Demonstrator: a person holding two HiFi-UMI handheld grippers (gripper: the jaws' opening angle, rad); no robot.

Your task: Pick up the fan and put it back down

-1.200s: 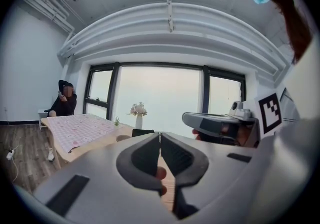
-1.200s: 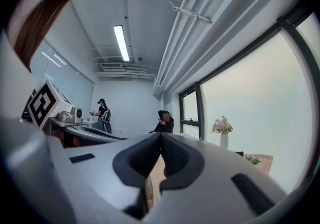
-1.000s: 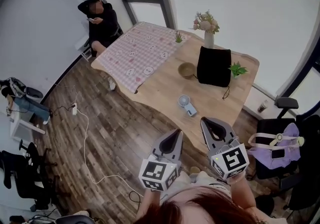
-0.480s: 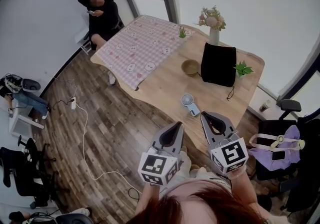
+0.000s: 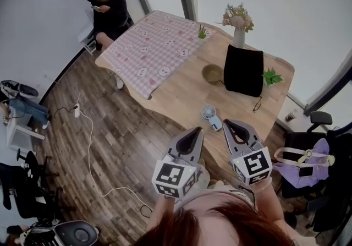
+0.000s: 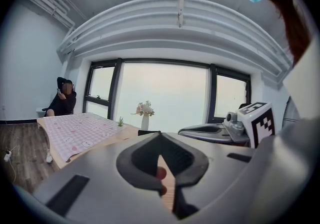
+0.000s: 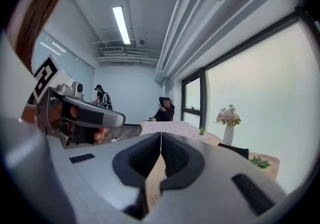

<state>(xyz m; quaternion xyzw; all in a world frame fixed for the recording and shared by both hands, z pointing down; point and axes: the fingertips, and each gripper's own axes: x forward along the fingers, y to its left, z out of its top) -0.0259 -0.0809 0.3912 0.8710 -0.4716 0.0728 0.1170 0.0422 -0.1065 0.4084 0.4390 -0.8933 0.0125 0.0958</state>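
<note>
A small white hand fan (image 5: 210, 114) lies flat on the near part of the wooden table (image 5: 181, 93), its round head pointing away and its handle toward me. My right gripper (image 5: 227, 123) is shut and empty, and its tip shows just right of the fan's handle. How far above the table it is I cannot tell. My left gripper (image 5: 194, 130) is also shut and empty, with its tip short of the table's near edge, left of the fan. In the gripper views the left gripper (image 6: 159, 137) and the right gripper (image 7: 160, 136) show jaws that meet at the tip.
Behind the fan stand a black bag (image 5: 243, 70), a bowl (image 5: 212, 74), a vase of flowers (image 5: 238, 26) and a small plant (image 5: 270, 77). A checked cloth (image 5: 151, 52) covers the far left of the table. A person (image 5: 107, 11) sits beyond it. A chair with a purple bag (image 5: 305, 161) stands at the right.
Both grippers have moved forward toward the table, and their tips now lie closer to the fan. The fan has not moved on the table. Both stay shut.
</note>
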